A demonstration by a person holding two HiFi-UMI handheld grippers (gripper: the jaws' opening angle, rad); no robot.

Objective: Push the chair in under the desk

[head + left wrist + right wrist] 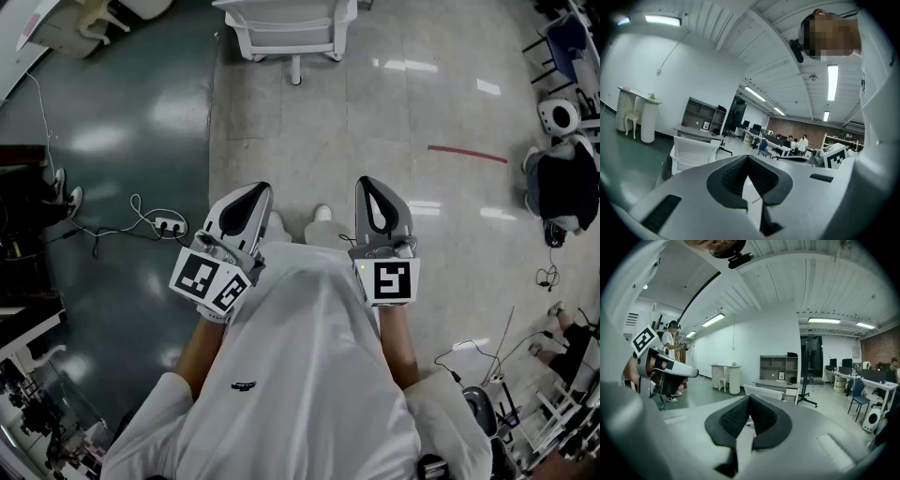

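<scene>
In the head view, your left gripper (239,217) and right gripper (380,211) sit mid-frame, both closed on nothing. The chair (286,33) stands at top centre, straight ahead of you and slightly nearer your left. In the left gripper view the jaws are pressed together. The chair shows left of centre, with the desk (693,132) just behind it. In the right gripper view the jaws are together and empty, and the chair shows just above the tips.

We've got the head view looking steeply down at the floor (422,112); both gripper views face out roughly level, sharing the white chair (691,157).
</scene>
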